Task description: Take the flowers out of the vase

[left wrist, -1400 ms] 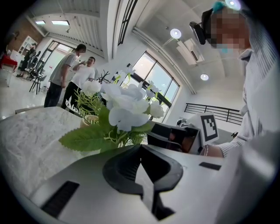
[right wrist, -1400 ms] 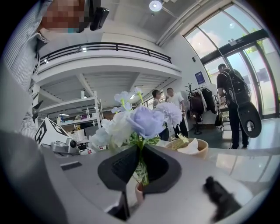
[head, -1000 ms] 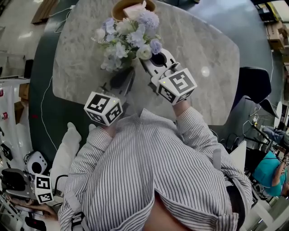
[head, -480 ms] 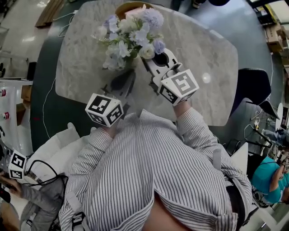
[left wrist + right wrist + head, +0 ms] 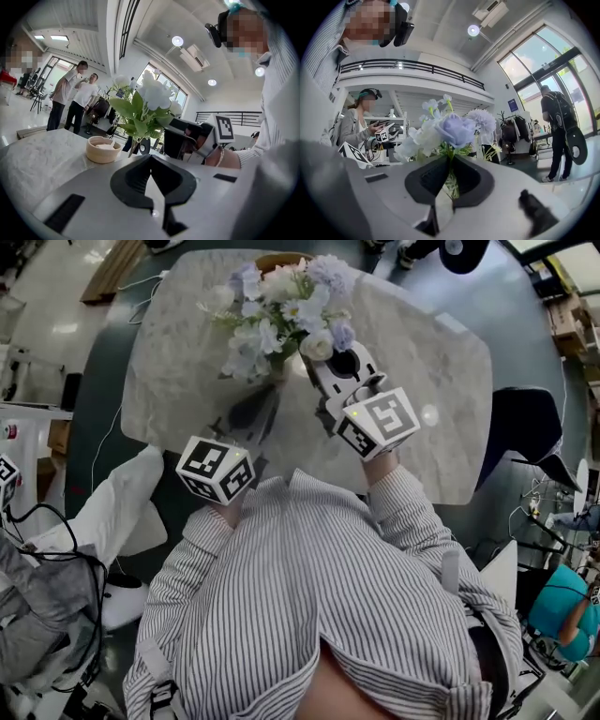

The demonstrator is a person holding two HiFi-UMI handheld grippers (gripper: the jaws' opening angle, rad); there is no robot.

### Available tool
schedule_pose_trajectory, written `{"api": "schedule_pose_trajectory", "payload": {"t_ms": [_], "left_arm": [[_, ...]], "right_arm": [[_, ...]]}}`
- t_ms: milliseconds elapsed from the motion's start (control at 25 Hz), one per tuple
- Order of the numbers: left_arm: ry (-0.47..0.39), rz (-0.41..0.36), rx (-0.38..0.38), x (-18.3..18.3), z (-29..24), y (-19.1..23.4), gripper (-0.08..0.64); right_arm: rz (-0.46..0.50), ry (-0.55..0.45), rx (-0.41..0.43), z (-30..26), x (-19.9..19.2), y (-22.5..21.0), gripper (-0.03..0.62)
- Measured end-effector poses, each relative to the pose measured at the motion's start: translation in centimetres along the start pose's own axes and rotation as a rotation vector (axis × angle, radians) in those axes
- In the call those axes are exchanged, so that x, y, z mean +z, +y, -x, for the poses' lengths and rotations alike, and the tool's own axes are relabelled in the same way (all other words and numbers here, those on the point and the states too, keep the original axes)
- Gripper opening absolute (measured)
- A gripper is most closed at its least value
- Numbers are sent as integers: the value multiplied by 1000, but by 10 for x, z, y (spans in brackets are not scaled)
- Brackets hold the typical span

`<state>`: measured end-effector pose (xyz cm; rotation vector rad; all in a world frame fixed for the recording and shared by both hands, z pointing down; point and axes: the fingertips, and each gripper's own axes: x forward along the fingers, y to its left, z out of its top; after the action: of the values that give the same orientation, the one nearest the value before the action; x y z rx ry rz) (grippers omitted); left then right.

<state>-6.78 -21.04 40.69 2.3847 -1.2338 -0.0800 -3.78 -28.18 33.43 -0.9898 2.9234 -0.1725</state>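
A bouquet of pale blue and white flowers (image 5: 281, 306) hangs over the marble table (image 5: 422, 334). My right gripper (image 5: 317, 367) is at its right side, shut on the green stems (image 5: 451, 183), with the blooms (image 5: 450, 131) just above the jaws. A dark shape that looks like the vase (image 5: 251, 413) lies below the bouquet, just ahead of my left gripper's marker cube (image 5: 216, 470). In the left gripper view the left gripper (image 5: 150, 158) has its jaws together with nothing seen between them. The flowers (image 5: 145, 101) are in front of it. The vase is hidden in both gripper views.
A shallow wooden bowl (image 5: 103, 149) sits at the table's far edge (image 5: 281, 259). A dark chair (image 5: 525, 427) stands at the right. Two people (image 5: 70, 98) stand beyond the table, and another person (image 5: 56, 596) is at the lower left of the head view.
The bouquet and my right gripper have risen together and shifted toward the far side of the table. The left marker cube has barely moved. The person at the left has shifted.
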Motion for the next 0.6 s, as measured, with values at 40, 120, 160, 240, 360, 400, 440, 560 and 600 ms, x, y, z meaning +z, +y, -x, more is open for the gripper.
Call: {"api": "schedule_pose_trajectory", "payload": {"t_ms": [40, 120, 160, 240, 360, 400, 440, 560, 600], "left_arm": [[-2, -4, 1, -4, 0, -9, 12], [-6, -8, 1, -5, 2, -15, 12], [-8, -9, 1, -4, 4, -12, 12], [-14, -10, 3, 0, 9, -6, 12], [-20, -10, 11, 4, 12, -5, 12], [-23, -11, 13, 4, 12, -11, 12], [-27, -14, 15, 3, 12, -18, 12], [-43, -29, 14, 2, 14, -35, 12], [-48, -34, 13, 2, 15, -37, 12]], "right_arm": [[4, -7, 1, 10, 3, 0, 37], [9, -17, 2, 16, 7, 1, 37], [10, -23, 2, 14, 9, 4, 37], [13, -33, 2, 9, 14, 8, 37], [10, -42, 2, 9, 21, 9, 37], [8, -45, 2, 16, 24, 8, 37], [9, -50, 2, 24, 28, 7, 37], [10, -71, 3, 44, 35, 8, 36], [11, -75, 2, 48, 35, 8, 36]]}}
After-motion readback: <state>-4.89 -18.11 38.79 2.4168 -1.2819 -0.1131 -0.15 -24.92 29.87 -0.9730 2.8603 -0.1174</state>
